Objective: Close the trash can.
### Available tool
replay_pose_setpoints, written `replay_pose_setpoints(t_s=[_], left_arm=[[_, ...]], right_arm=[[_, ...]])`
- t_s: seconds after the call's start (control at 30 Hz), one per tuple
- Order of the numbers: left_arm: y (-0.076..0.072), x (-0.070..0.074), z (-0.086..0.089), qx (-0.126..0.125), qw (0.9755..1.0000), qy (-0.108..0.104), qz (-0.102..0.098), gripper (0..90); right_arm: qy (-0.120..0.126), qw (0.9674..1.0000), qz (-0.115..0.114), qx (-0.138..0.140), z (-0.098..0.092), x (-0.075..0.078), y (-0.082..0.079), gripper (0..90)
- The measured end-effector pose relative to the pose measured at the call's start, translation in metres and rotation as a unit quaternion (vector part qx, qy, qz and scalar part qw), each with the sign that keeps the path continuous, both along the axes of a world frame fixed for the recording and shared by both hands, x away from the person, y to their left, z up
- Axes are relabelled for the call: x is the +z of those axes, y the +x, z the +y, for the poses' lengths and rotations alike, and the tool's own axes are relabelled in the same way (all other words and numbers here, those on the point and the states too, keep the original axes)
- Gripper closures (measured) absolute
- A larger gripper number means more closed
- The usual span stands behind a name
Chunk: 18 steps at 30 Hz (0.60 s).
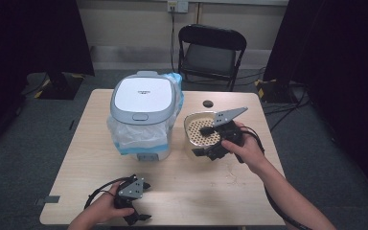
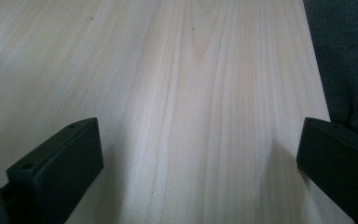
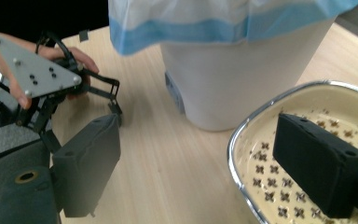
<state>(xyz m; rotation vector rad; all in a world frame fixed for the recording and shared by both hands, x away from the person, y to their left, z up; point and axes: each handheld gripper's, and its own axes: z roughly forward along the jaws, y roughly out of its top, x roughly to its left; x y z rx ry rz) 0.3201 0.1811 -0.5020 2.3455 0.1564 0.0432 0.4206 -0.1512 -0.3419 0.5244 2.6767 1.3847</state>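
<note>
The cream perforated basket (image 1: 202, 130) with its chrome rim sits on the right half of the desk (image 1: 191, 191), just right of the white lidded bin (image 1: 143, 115) and apart from it by a narrow strip of bare wood. The right tongs (image 1: 210, 152) stand at the basket's near rim, held by the right hand (image 1: 244, 146). In the right gripper view the right tongs (image 3: 214, 172) are spread wide and straddle that rim: one jaw hangs inside over the patterned floor of the basket (image 3: 307, 154), the other outside over the desk, and neither is seen pressing the metal, so they hold nothing. Beyond them the bin (image 3: 223, 79) stands close, its blue-edged liner bag (image 3: 205, 23) draped over the top and down the side.

The left tongs (image 1: 138, 215) lie at the near edge of the desk, left of centre, in the left hand (image 1: 103, 208). In the left gripper view they (image 2: 200, 154) are wide apart with only bare wood between the jaws, and the desk edge runs along the right of that view with dark floor (image 2: 345, 60) beyond.

Open desk stretches between the two tongs and along the near right. A small dark disc (image 1: 207, 103) lies near the far edge, beyond the basket. A black folding chair (image 1: 211, 52) stands behind the desk.
</note>
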Motion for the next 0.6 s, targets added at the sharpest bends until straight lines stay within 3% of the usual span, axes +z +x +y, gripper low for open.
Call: replay_pose_setpoints(t_s=[0.6], left_arm=[[0.0,0.0,0.0,0.0,1.0,0.0,0.001,0.0]], right_arm=[[-0.013,0.9999,0.007,0.005,-0.012,-0.027,-0.016,14.6]])
